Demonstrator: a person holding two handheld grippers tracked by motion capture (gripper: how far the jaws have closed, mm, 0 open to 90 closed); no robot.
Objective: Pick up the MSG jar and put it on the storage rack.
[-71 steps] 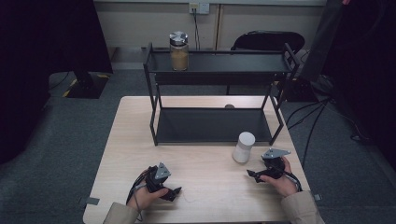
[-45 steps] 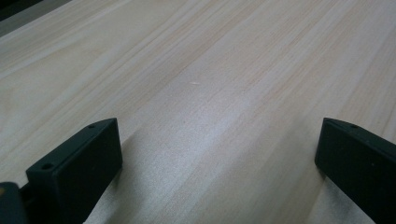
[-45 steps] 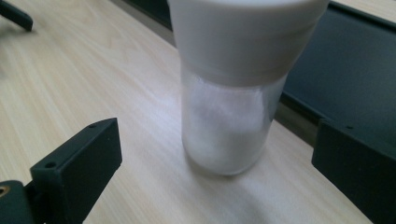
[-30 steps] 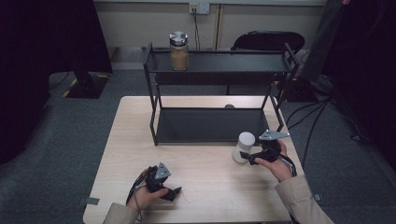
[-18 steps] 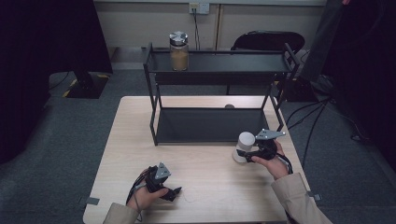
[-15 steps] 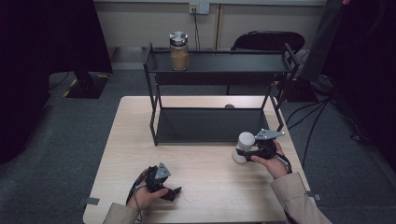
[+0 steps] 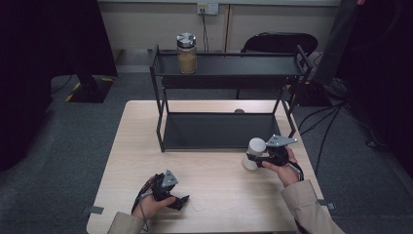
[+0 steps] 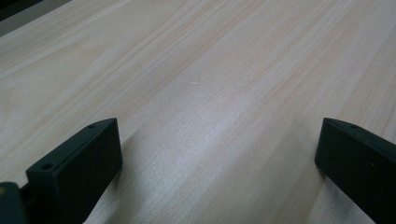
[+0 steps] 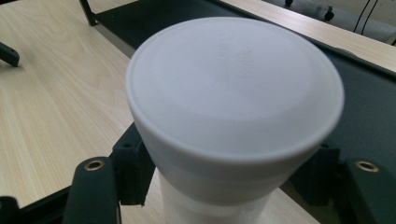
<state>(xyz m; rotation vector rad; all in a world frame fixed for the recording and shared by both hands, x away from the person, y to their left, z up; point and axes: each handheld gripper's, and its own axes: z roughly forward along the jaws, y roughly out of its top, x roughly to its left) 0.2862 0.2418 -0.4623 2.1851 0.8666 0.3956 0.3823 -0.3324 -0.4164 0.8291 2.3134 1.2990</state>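
Nearest us, our left gripper (image 7: 176,201) rests low on the table (image 7: 214,195) near the front edge, jaws spread wide w/ nothing but bare wood between them in the left gripper view; it sits just where it did a couple of secs ago.

The change is on the right. The right gripper (image 7: 256,158) was back by the front-right of the table, apart from the white jar (image 7: 253,153); now it's gone fwd and in, and its jaws flank the jar's body just under the lid. In the right gripper view the black jaws stand either side of the jar (image 9: 233,116) and look to be touching or nearly touching its wall. We judge the grip is closing or just closed, so the jar is about ready to lift, prob. toward the black shelf rack (image 7: 229,97) just behind it. The jar stands upright on the table, just in front of the rack's lower-right corner.

Hard to make out: the big lid hides the contact pts, so we can't tell if the jaws really pinch. The jar's base is cut off in the gripper view. Farther off, a glass jar w/ metal lid (image 7: 186,52) stands on the top shelf, left end; contents look brownish, unclear. A small round thing (image 7: 239,111) behind the lower shelf is too small to ID.
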